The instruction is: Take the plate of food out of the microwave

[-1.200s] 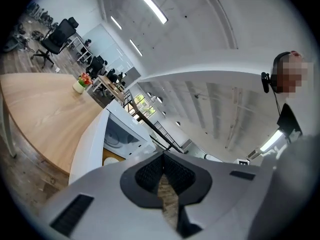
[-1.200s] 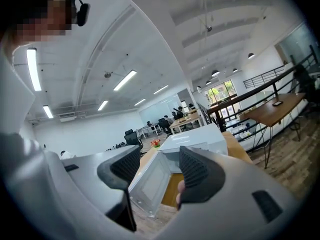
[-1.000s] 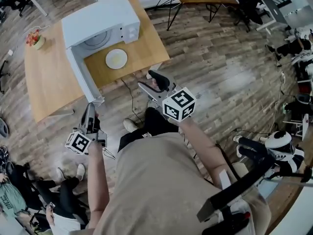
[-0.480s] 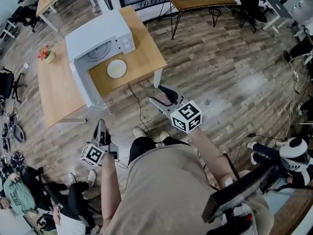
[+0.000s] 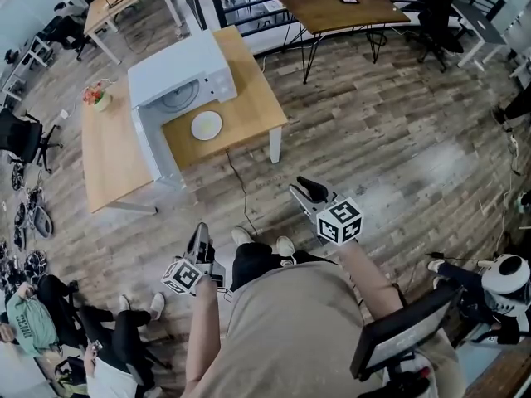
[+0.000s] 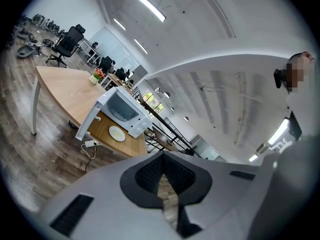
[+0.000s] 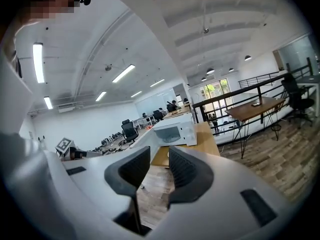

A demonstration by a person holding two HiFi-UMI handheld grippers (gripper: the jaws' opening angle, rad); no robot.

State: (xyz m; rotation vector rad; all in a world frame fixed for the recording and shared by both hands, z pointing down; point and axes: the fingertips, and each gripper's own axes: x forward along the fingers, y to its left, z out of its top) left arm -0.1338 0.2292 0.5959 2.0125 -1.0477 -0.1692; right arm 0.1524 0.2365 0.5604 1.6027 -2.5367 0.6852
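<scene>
A white plate (image 5: 207,125) with pale food lies on the wooden table (image 5: 112,160) in front of the white microwave (image 5: 178,73), whose door (image 5: 148,149) hangs open. I stand well back from the table, on the wooden floor. My left gripper (image 5: 199,237) is shut and empty, held low by my left side; its view shows the microwave (image 6: 122,111) and plate (image 6: 117,133) far off. My right gripper (image 5: 305,191) points toward the table, its jaws closing with a gap left and nothing between them. The microwave (image 7: 175,130) shows beyond it.
A small flower pot (image 5: 97,96) stands on the table's far left. A cable (image 5: 236,181) trails from the table to the floor. Another dark-legged table (image 5: 344,2) and office chairs (image 5: 25,135) stand around. People sit at the lower left (image 5: 108,355).
The person has backed away from the table, so microwave and plate look smaller and farther. Both grippers have come lower and nearer the body.
</scene>
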